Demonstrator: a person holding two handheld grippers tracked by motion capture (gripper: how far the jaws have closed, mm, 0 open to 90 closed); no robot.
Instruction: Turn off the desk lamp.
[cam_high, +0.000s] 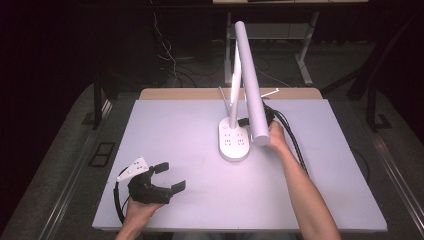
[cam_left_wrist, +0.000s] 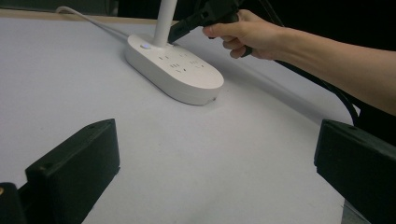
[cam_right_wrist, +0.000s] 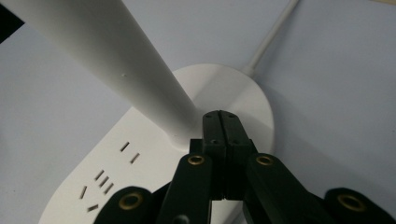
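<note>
Right gripper (cam_right_wrist: 220, 122), jaws pressed together, is hovering over my smooth white oval lamp base (cam_right_wrist: 233, 93); left gripper (cam_high: 166, 176) is resting wide open near the matte grey table's (cam_high: 175, 125) front-left corner.

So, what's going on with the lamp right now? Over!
Right gripper shut, tips at the foot of the lamp pole. Left gripper open, resting near the table edge, holding nothing. White cord behind the lamp, nothing blocking.

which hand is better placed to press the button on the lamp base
Right. Its tongs are shut and poised just over the lamp base beside the post, near the button. The left tongs rest open at the table's near-left corner, far from the lamp.
</note>
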